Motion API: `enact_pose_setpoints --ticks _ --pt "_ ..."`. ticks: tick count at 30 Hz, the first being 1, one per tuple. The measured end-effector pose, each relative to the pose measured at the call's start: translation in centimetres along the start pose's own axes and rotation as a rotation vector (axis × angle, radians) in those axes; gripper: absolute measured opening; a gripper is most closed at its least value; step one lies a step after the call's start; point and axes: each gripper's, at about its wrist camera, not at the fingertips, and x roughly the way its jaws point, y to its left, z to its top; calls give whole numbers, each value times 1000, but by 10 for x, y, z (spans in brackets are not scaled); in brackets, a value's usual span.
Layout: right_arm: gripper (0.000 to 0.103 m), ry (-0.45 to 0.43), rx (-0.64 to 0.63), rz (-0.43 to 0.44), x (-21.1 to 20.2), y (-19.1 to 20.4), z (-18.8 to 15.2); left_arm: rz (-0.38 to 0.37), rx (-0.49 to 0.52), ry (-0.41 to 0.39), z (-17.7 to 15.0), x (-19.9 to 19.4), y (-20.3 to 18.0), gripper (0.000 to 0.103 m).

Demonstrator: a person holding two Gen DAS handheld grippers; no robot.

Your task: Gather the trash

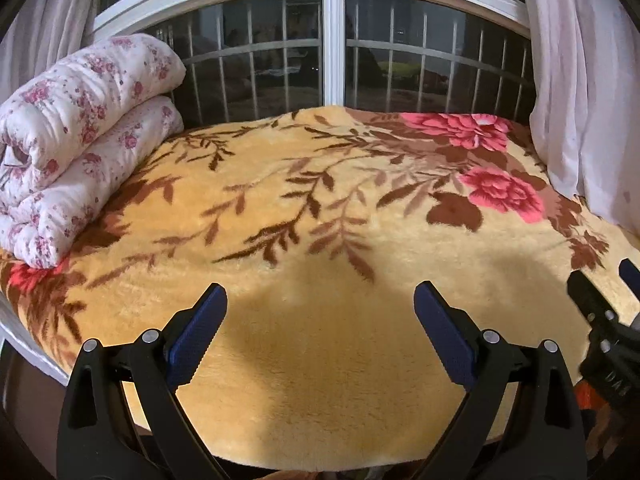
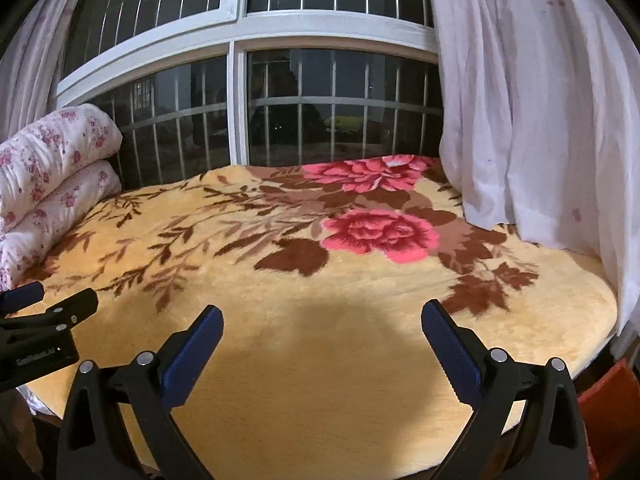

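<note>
The left gripper (image 1: 320, 300) and right gripper (image 2: 322, 322) hover above the near edge of the yellow plush blanket with pink roses (image 1: 320, 208), jaws spread wide and holding nothing. No trash shows on the blanket. A rolled white floral quilt (image 1: 80, 128) lies on its left end. No containers are visible.
</note>
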Motion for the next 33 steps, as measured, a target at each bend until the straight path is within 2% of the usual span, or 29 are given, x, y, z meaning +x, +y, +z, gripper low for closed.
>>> enact_pose_setpoints --ticks 5,23,33 --pt "98 17 -9 -9 6 6 -5 -15 -2 25 -5 6 2 92" --pt "98 42 10 -14 10 1 -10 -24 5 31 -7 8 2 92" --pt "98 43 9 -11 11 1 -10 -36 2 7 -8 6 6 92"
